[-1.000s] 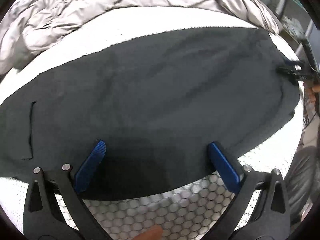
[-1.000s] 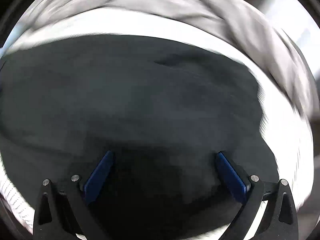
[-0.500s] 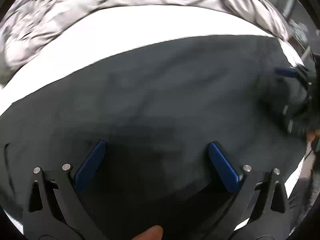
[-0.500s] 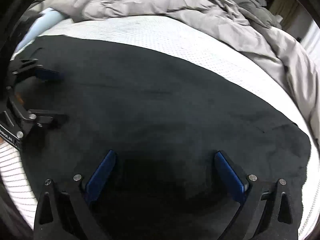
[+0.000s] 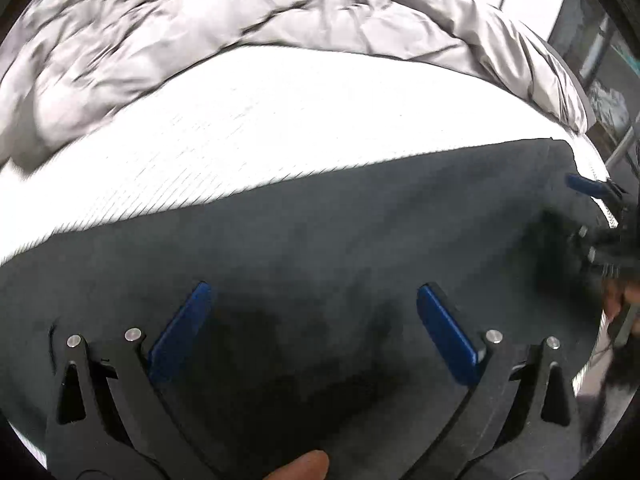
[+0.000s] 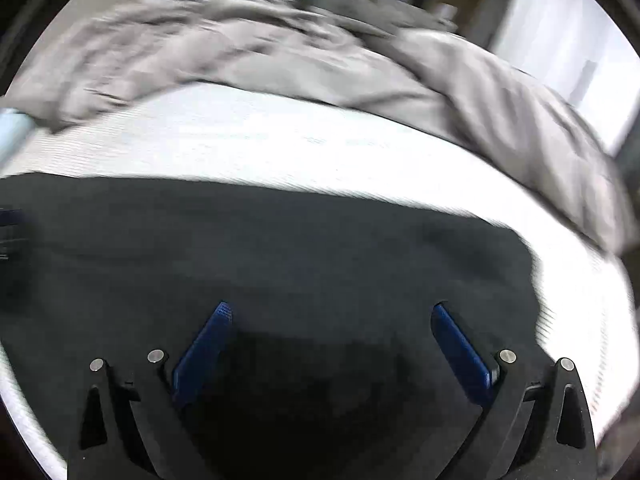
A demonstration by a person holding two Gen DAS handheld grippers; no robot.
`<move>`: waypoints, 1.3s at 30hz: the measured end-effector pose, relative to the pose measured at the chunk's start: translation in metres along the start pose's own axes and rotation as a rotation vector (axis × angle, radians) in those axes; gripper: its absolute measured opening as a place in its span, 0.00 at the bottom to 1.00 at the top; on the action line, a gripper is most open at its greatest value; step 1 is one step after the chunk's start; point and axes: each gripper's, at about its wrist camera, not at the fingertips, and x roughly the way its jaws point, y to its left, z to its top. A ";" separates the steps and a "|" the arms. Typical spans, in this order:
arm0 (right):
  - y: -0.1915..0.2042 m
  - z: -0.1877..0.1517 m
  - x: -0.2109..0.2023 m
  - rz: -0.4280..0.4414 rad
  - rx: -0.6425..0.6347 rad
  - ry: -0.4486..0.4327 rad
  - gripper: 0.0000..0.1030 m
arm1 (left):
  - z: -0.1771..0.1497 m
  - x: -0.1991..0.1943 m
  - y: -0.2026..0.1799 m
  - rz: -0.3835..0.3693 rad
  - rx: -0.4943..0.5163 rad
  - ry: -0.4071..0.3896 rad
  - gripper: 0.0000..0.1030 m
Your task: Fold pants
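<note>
Tools, left tool (image 5: 312,300) and right tool (image 6: 332,316), hover spread wide over dark pants (image 5: 320,232), gripping nothing.

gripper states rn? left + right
Left gripper: open, empty, above the black pants.
Right gripper: open, empty, above the pants too.

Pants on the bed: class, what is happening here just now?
A person holds a hand-held gripper in each hand over dark pants spread flat on a white mattress. The left hand-held gripper and the right hand-held gripper are both open, with the cloth beneath them and nothing gripped. A rumpled grey duvet lies beyond. No fold shows yet in either view.
</note>
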 end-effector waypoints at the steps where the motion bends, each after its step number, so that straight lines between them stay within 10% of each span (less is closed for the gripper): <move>1: 0.010 0.005 0.005 0.027 -0.012 0.004 0.98 | 0.008 0.009 -0.007 -0.008 0.011 0.012 0.99; 9: 0.059 0.006 0.054 -0.020 -0.047 0.141 0.99 | 0.041 0.071 -0.008 -0.017 0.038 0.088 1.00; 19: 0.046 0.004 0.057 -0.045 -0.040 0.141 0.99 | 0.012 0.036 0.126 0.345 -0.200 0.057 1.00; 25: 0.049 0.002 0.053 -0.050 -0.033 0.141 0.99 | -0.003 -0.022 0.133 0.169 -0.246 -0.011 0.99; 29: 0.056 -0.003 0.045 -0.058 -0.054 0.137 0.99 | -0.030 -0.056 0.169 0.275 -0.249 -0.019 0.99; 34: 0.058 -0.009 0.036 -0.044 -0.075 0.133 0.99 | -0.061 -0.052 0.226 0.226 -0.380 -0.016 0.73; 39: 0.061 -0.020 0.025 -0.047 -0.106 0.124 0.99 | -0.067 -0.051 0.241 0.418 -0.366 -0.033 0.45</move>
